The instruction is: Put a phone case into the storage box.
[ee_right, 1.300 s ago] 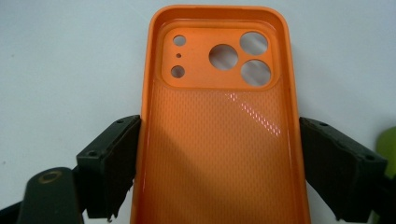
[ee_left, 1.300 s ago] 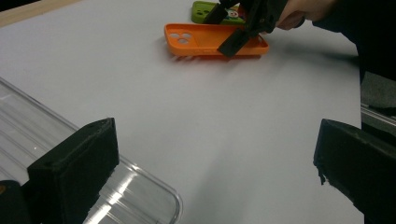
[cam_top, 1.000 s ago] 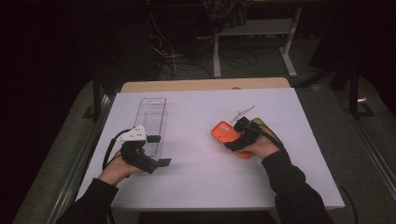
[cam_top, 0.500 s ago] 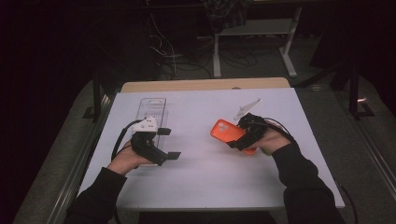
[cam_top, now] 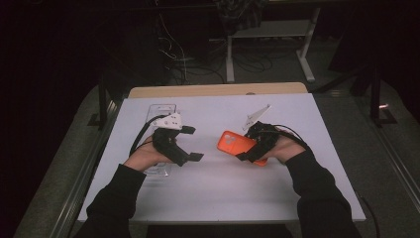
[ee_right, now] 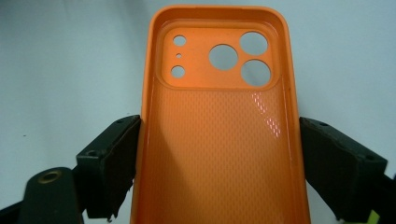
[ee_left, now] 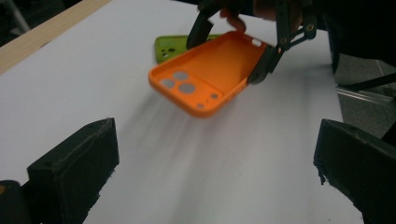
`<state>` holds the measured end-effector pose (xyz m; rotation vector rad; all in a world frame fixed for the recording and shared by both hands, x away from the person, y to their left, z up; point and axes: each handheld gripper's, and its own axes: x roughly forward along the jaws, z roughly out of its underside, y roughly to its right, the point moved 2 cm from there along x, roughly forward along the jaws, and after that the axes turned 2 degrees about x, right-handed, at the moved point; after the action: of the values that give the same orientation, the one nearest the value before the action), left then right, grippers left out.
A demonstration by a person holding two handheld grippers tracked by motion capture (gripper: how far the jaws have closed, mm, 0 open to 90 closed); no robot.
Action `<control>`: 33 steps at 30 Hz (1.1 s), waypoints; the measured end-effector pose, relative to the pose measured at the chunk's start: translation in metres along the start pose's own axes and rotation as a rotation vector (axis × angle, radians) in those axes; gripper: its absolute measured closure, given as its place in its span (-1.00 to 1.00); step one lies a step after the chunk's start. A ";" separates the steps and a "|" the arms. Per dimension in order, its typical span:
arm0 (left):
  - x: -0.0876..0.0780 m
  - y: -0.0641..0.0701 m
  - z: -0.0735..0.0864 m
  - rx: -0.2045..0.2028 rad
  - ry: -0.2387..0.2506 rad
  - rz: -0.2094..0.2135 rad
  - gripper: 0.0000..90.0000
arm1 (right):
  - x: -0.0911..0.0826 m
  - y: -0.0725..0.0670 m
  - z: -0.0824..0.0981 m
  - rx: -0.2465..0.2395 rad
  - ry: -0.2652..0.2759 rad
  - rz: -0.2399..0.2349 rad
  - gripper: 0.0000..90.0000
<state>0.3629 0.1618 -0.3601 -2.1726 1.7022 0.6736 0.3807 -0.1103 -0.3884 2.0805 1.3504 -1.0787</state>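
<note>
- My right gripper point(cam_top: 247, 148) is raised off the white table point(cam_top: 223, 198), clamping the orange phone case point(ee_right: 219, 130) by its long sides, case tilted.
- My left gripper point(cam_top: 190, 144), jaws spread and holding nothing, points at the case.
- Green phone case point(ee_left: 170, 46) lies flat behind.

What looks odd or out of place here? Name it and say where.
Nothing is spilled or broken. The orange phone case is empty and held tilted off the table, clamped across its sides by the right hand-held gripper. A green case lies flat behind it.
</note>
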 end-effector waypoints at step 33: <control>0.045 0.035 0.004 0.196 -0.201 0.173 -1.00 | 0.019 -0.058 -0.020 -0.288 -0.058 -0.207 -0.66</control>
<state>0.3367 0.1173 -0.3856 -1.7783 1.7795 0.7092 0.3402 -0.0607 -0.3886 1.7202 1.6142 -0.9505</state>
